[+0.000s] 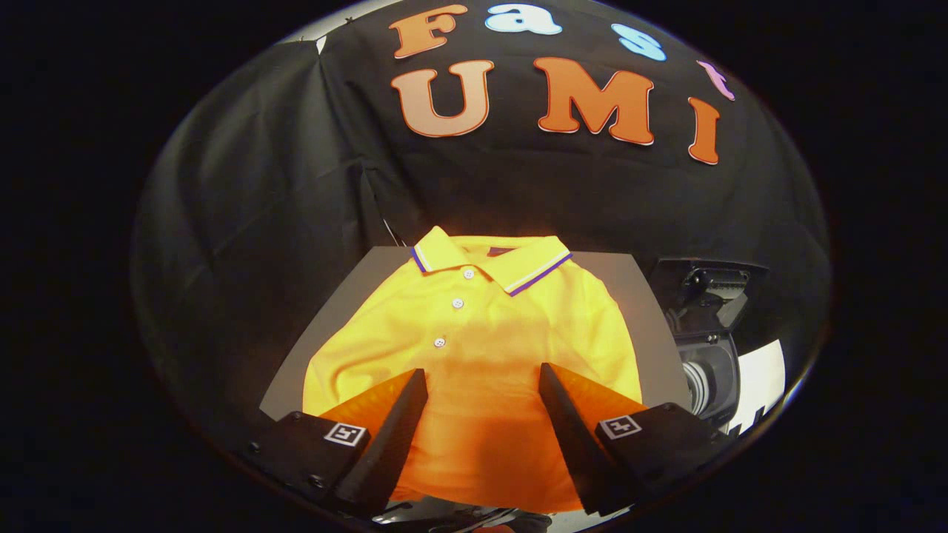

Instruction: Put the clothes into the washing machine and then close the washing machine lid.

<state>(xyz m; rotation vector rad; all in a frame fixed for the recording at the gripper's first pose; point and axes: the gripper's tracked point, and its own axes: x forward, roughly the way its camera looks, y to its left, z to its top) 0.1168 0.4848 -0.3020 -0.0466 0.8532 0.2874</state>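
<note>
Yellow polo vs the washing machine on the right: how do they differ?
The polo shirt is bright yellow; the washing machine is dark with a pale part. The shirt lies flat on the grey board ahead of the open gripper; the machine stands off to the right of the board. The shirt is soft cloth, the machine rigid. Neither is touched by the jaws.

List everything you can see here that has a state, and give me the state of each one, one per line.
Yellow polo shirt: spread flat on the grey board, collar away from the tongs, buttons done up.
Tongs: open, fingers apart above the shirt's lower half, gripping nothing.
Washing machine: beyond the right finger, lid raised.
Grey board: lying flat under the shirt.
</note>
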